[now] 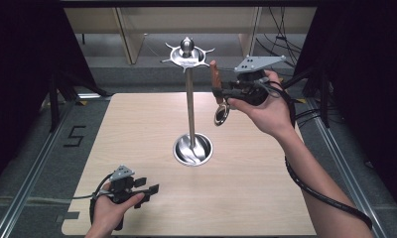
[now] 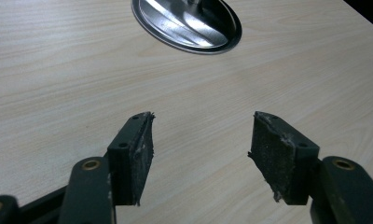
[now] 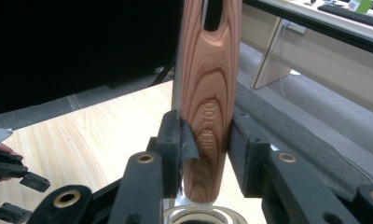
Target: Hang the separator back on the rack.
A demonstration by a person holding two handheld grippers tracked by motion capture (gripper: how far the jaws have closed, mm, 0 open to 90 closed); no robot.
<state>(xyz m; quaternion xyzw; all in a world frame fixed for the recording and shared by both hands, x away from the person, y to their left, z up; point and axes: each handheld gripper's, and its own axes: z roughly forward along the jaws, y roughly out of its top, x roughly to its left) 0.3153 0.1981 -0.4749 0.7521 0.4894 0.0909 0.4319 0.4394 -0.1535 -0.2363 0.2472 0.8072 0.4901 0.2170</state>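
The right gripper (image 1: 221,91) is clamped on the wooden handle (image 3: 208,93) of a ladle (image 1: 219,99), held upright in the air just right of the steel stand's pole (image 1: 190,104). The left gripper (image 1: 149,191) rests low near the table's (image 1: 266,198) front edge, jaws apart, holding nothing.

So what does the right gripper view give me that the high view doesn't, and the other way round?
The right gripper view brings out the wooden handle close up, with its hanging slot, stamped lettering and the fingers clamped on it. The high view brings out the stand's hook crown, pole, the spoon's metal bowl hanging below the right gripper, and the whole table. Both share the handle, the stand's base, the tabletop and the left gripper.
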